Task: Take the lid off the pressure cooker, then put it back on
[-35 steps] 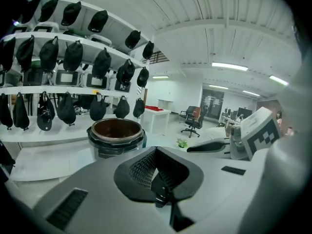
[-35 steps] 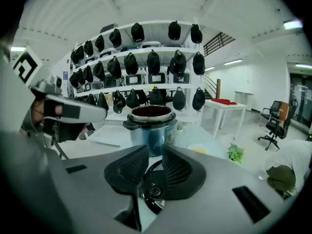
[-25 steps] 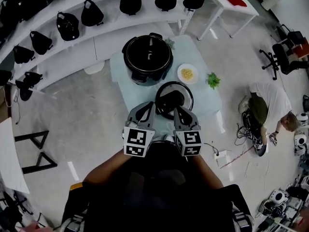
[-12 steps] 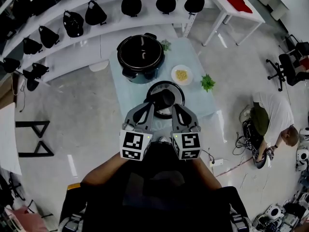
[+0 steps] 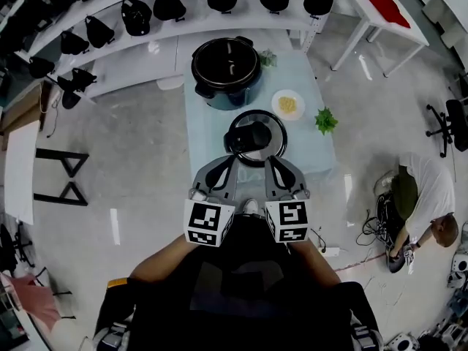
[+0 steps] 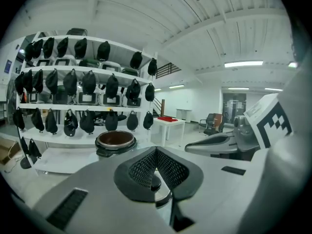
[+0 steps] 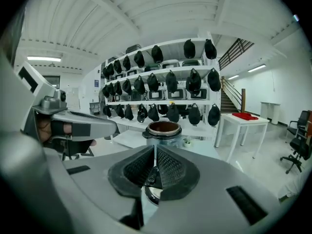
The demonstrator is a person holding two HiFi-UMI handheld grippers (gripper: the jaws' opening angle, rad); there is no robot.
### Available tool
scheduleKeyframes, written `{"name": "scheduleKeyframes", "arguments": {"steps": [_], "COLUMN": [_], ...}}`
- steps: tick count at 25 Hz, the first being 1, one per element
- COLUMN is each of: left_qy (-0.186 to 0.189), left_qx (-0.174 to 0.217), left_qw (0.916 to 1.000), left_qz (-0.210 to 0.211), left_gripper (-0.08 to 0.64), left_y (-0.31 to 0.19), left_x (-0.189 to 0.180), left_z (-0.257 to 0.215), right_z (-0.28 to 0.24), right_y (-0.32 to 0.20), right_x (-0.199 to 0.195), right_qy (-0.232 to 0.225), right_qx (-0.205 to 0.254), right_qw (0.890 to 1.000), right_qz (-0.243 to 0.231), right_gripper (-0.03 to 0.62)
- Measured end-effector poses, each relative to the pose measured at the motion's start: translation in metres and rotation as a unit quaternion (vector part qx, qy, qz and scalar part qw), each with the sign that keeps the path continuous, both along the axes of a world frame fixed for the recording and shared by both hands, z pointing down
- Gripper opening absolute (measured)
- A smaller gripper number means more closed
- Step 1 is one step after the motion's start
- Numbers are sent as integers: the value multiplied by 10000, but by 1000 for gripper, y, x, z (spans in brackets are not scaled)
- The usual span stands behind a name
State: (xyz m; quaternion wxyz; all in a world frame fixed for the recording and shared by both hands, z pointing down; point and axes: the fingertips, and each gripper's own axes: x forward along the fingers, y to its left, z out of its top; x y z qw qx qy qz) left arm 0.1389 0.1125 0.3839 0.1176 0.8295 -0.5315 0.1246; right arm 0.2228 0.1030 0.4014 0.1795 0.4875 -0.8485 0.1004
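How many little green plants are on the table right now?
2. One plant sits at the far edge beside the pressure cooker; the other plant sits near the right edge, past the plate. Near edge is partly hidden.

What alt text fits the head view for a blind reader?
From above, a pressure cooker lid lies on a pale blue table near the open pressure cooker; the left gripper and right gripper, both shut, point at its near edge. A plate of yellow food and a green sprig sit at right.
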Motion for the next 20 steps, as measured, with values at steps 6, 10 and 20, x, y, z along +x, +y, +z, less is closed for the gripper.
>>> {"name": "scheduleKeyframes", "arguments": {"steps": [6,10,20], "left_qy": [38,29,63], "left_qx": [75,160,262], "left_qw": [10000,9998,9986], "left_qz": [2,111,465], "left_gripper": [6,6,6], "left_y": [8,13,28], "left_x": [-13,-29,-53], "left_z": [-4,-11,-14], "right_z": [-9,-15,-15], "right_y": [11,18,42], "right_x": [-13,-31,-62], "right_qy": [24,14,118], "right_qx": [61,64,19], "right_qw": [10000,9999,9994], "right_qz": [23,94,327], "right_gripper": [31,31,31]}}
